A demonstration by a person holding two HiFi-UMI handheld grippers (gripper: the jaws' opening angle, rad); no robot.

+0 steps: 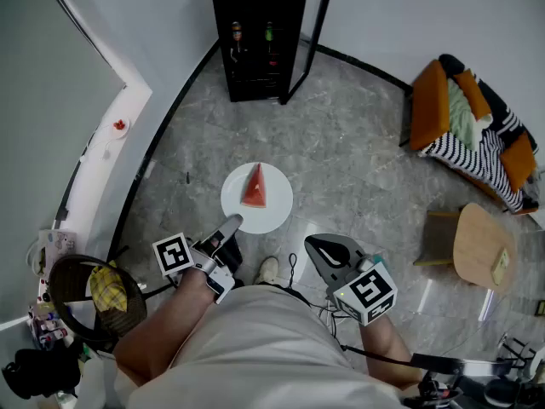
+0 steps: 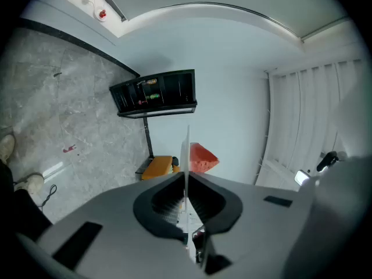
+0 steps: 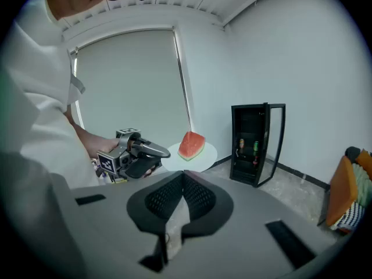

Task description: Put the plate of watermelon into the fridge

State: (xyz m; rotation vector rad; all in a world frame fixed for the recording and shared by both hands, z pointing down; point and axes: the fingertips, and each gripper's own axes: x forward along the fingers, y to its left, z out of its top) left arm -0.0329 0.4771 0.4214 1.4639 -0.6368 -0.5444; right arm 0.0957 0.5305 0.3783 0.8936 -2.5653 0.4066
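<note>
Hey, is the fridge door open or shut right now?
Open. The glass door stands swung out to one side of the black fridge, leaving its front uncovered, with bottles showing on a shelf inside.

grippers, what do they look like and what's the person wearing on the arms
Both the left gripper and the right gripper have grey bodies with black ribbed pads and tapering jaws. Each carries a white cube printed with black square markers. The person wears a light short-sleeved top; a thin black cable trails by the right arm.
</note>
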